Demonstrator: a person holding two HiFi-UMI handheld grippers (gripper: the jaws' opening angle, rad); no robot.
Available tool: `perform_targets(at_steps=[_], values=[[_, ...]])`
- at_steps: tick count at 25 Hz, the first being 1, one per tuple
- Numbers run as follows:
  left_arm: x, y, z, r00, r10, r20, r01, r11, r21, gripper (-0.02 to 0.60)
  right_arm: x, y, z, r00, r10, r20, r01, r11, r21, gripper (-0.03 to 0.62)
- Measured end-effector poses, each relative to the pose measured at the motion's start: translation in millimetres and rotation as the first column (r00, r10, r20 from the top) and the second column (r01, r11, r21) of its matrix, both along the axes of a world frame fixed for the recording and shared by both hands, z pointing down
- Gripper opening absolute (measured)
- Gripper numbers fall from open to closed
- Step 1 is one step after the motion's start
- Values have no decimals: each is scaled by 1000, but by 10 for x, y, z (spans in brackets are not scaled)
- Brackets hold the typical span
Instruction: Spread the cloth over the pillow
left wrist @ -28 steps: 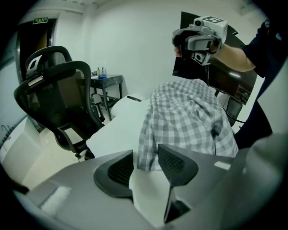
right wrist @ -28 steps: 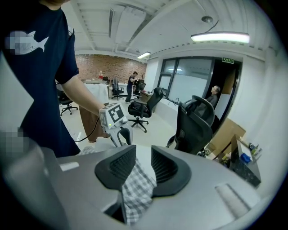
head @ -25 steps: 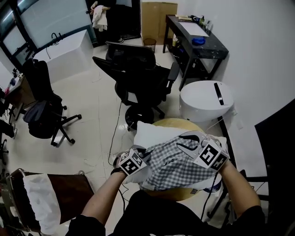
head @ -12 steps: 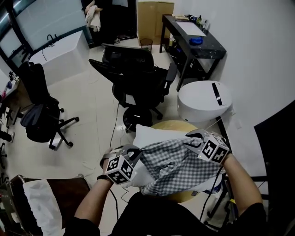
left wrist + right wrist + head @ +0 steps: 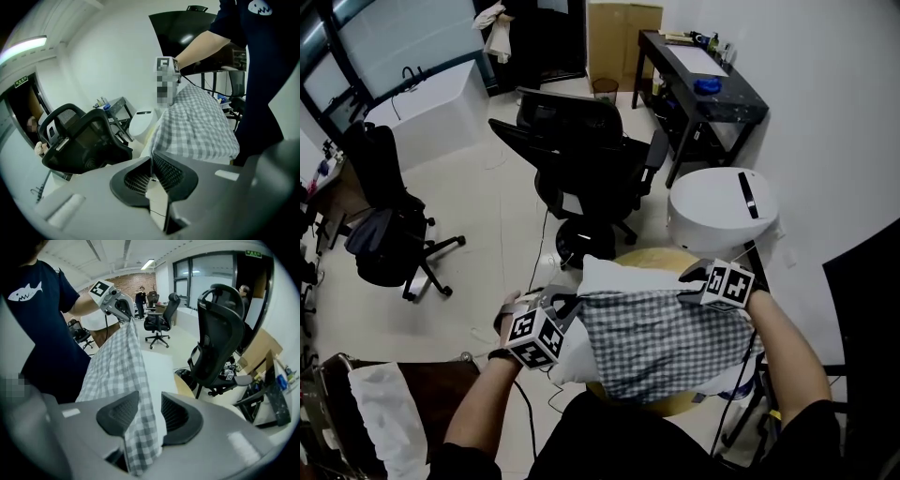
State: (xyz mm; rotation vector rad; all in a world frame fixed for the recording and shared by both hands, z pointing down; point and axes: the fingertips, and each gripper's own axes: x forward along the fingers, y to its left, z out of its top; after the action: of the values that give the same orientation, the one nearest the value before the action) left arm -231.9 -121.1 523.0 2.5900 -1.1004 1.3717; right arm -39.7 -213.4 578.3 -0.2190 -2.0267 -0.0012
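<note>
Grey-and-white checked cloth (image 5: 661,333) lay stretched over the white pillow (image 5: 605,274) on the round wooden desk (image 5: 652,253). At its 10 o'clock corner the left gripper (image 5: 570,305) was clamped shut on it. At 2 o'clock the right gripper (image 5: 692,277) had just been opening, jaws wide, cloth hanging loose between them.

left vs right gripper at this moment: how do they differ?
Left gripper: jaws shut, pinching a corner of the checked cloth. Right gripper: jaws apart, having just been opening, with the cloth hanging loose between them, not pressed. The left gripper is at the left side of the pillow, the right gripper at its right side. Shared: both are at the cloth's far edge, and the cloth lies over the pillow.
</note>
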Motion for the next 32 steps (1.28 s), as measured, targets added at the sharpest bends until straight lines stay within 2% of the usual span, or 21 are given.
perform_targets(at_steps=[6, 10, 12, 14, 15, 19, 23, 32], values=[[7, 82, 134, 1000, 3, -19, -4, 999, -38, 8, 20, 111, 311, 998, -12, -63, 7, 997, -78, 161], [24, 111, 225, 1000, 9, -23, -11, 998, -60, 9, 41, 159, 455, 995, -17, -97, 8, 996, -94, 160], [27, 111, 251, 1000, 10, -25, -12, 998, -64, 9, 42, 164, 469, 995, -18, -95, 10, 996, -86, 125], [11, 95, 254, 1000, 11, -25, -13, 998, -63, 9, 29, 131, 417, 998, -7, -65, 2, 998, -68, 36], [-7, 79, 244, 1000, 11, -25, -12, 998, -61, 9, 17, 103, 373, 999, 6, -43, -9, 998, -61, 19], [-120, -27, 147, 1000, 3, -18, -4, 999, -42, 9, -34, -35, 115, 995, 78, 56, -75, 995, -60, 17], [-258, -210, 60, 1000, 14, 20, -13, 1000, -21, 8, -105, -222, -173, 983, 126, 136, -126, 992, -6, 14], [-466, -821, -443, 991, 42, 129, -52, 996, 77, 9, -256, -602, -470, 959, 180, 218, -206, 973, 103, 14]])
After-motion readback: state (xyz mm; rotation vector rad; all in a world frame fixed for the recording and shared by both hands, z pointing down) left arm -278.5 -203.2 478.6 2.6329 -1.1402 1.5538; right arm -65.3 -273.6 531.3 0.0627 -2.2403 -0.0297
